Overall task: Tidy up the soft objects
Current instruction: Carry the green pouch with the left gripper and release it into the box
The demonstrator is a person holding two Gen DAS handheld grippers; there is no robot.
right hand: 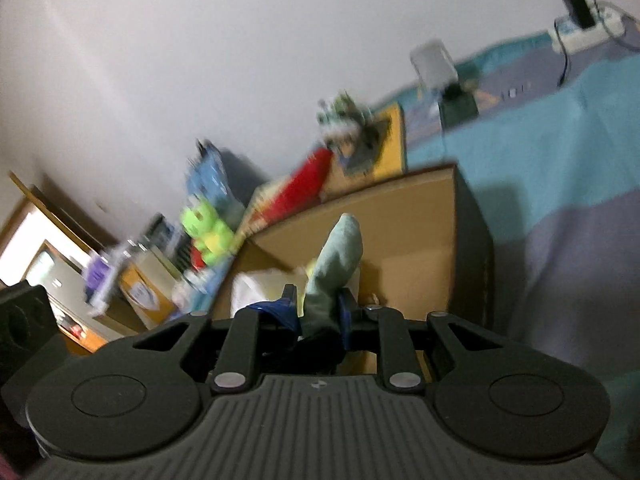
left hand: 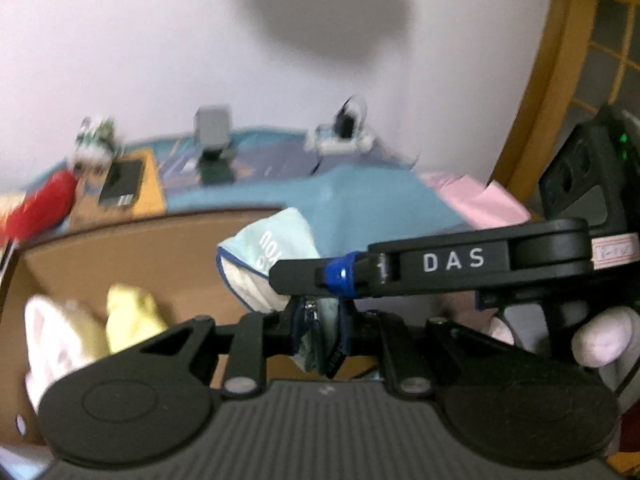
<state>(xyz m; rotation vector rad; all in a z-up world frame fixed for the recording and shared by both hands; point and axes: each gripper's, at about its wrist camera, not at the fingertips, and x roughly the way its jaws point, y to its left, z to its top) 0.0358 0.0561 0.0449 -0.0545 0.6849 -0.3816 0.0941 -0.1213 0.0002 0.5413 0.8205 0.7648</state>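
My left gripper [left hand: 320,320] was clamped on a pale green cloth pouch [left hand: 272,256] above the cardboard box [left hand: 160,248], the right gripper crossing in front. In the right view, my right gripper [right hand: 318,312] pinched the same cloth [right hand: 336,256]; I judged uneven pulling could slip it free outside the box.

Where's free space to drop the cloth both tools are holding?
Inside the cardboard box: bare floor right of the yellow plush, toward the box's far wall. Its left end is crowded by the white plush. Outside, the blue bedspread right of the box is open. The wall strip behind the box is cluttered.
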